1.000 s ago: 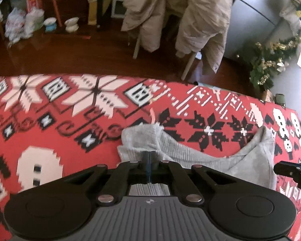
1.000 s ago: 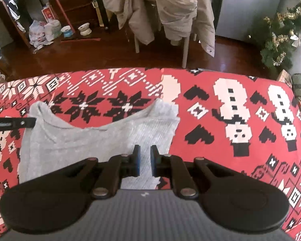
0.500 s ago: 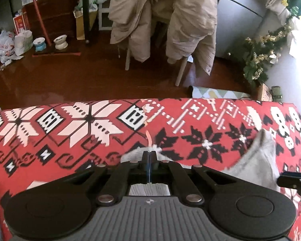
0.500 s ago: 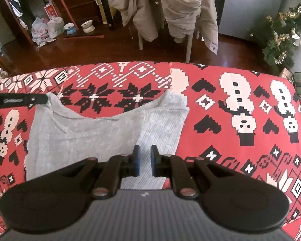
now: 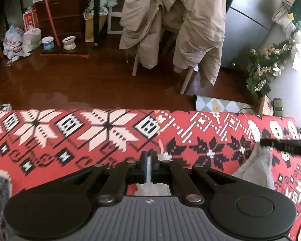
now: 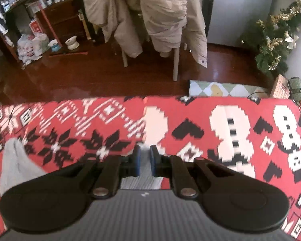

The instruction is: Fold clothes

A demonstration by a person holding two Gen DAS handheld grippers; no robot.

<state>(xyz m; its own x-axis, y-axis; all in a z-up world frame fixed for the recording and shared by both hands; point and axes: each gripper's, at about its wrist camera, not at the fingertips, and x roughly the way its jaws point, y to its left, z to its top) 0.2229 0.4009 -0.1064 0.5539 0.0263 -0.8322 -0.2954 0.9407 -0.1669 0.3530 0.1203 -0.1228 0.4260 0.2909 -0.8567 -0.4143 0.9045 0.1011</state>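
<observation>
A grey knit garment [image 5: 254, 168] hangs stretched between both grippers above the red patterned tablecloth [image 5: 110, 132]. My left gripper [image 5: 149, 166] is shut on one edge of it, with a thin strip of grey fabric pinched between the pads. In the right wrist view my right gripper [image 6: 144, 158] is shut on the other, thicker ribbed edge, and grey cloth fills the narrow gap between its blue pads. The garment [image 6: 14, 164] rises to a peak at the far left of that view. Most of the cloth is hidden under the gripper bodies.
The table's far edge [image 6: 170, 98] drops to a dark wooden floor. Beyond it a chair draped with beige coats [image 5: 176, 24] stands. A small Christmas tree [image 6: 275, 40] is at the right, and pet bowls [image 5: 69, 42] and bags lie at the far left.
Both grippers have risen and pulled back toward the near side, carrying the garment up off the tablecloth. The flat grey spread seen earlier now hangs between them.
</observation>
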